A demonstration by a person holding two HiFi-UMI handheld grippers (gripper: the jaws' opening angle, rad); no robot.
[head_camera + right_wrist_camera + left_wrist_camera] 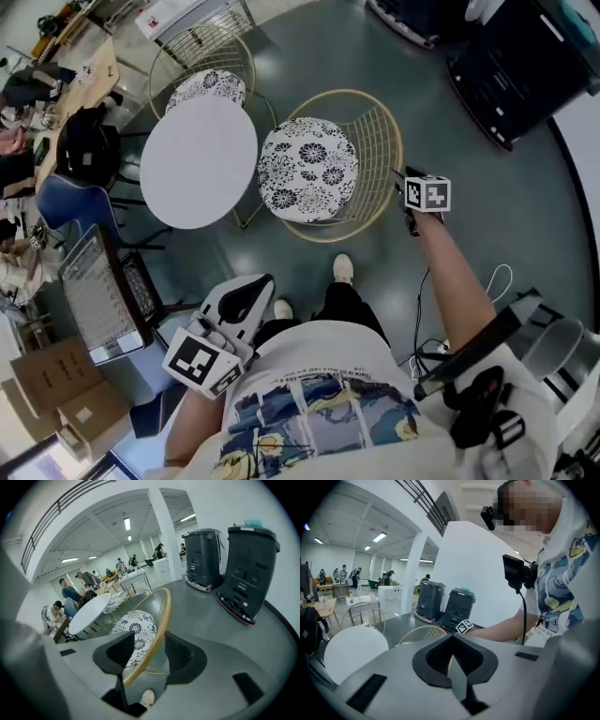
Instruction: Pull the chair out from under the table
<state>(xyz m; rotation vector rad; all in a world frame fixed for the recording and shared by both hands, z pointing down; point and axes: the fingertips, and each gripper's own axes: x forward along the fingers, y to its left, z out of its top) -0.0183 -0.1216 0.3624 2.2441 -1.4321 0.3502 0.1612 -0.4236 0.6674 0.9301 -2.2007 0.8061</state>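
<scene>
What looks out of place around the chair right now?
Nothing stands out. The chair stands upright beside the table, cushion flat on its seat. The right gripper has open jaws astride its back rim, not pressing.

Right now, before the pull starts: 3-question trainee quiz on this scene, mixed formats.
1. True or false: the left tongs are shut with nothing between them.
2. What passes between the open jaws of the right tongs?
A) the table's edge
B) the gold back rim of the near chair
C) a cable
3. Fill in: ___ wire chairs with floral cushions stand at the round white table.

Key:
1. True.
2. B. The rim runs between the pads, which do not press on it.
3. Two: the near chair and the far chair on the table's other side.
</scene>
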